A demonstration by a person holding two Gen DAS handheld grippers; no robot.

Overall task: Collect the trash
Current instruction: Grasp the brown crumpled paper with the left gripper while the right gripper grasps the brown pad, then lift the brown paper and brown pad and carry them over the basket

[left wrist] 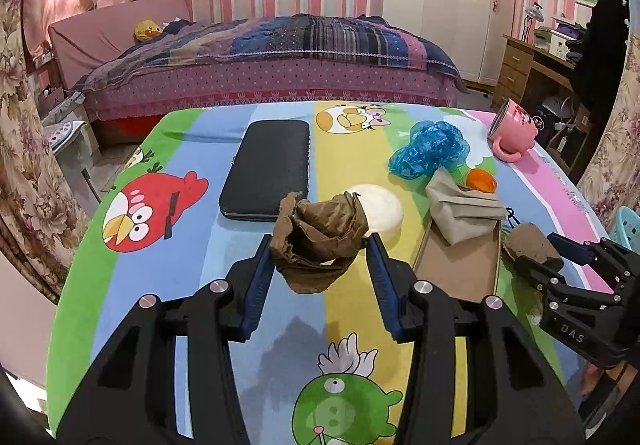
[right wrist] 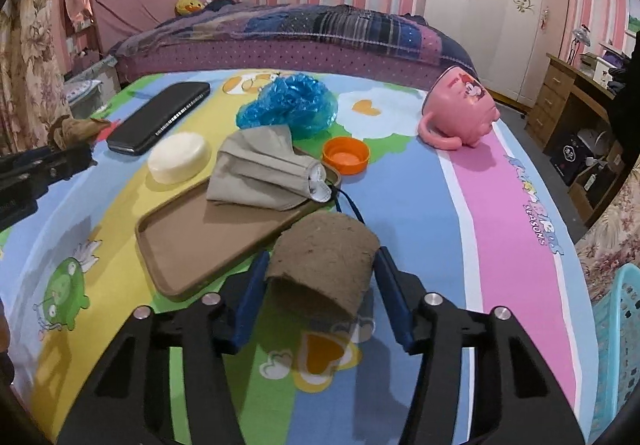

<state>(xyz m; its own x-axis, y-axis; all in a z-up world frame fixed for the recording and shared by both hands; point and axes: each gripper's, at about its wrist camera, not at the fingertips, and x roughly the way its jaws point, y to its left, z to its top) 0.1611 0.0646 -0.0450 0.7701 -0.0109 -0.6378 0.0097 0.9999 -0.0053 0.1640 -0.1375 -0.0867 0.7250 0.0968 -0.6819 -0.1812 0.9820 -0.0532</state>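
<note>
Two scraps are gripped: the left gripper (left wrist: 320, 245) clamps crumpled brown paper (left wrist: 320, 237) above the cartoon tablecloth (left wrist: 160, 285), the right gripper (right wrist: 322, 265) a brown fibre cup (right wrist: 324, 257), possibly cardboard. Beyond lie a brown tray (right wrist: 192, 245) under a grey cloth (right wrist: 260, 173), white soap (right wrist: 180, 157), orange cap (right wrist: 346, 155), blue plastic bag (right wrist: 292, 105), black case (left wrist: 268, 169) and tipped pink mug (right wrist: 460, 113).

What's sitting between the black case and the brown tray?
The white round soap lies between the black case and the brown tray, on the tablecloth. Clearest in the right wrist view; in the left wrist view crumpled brown paper partly hides it.
</note>
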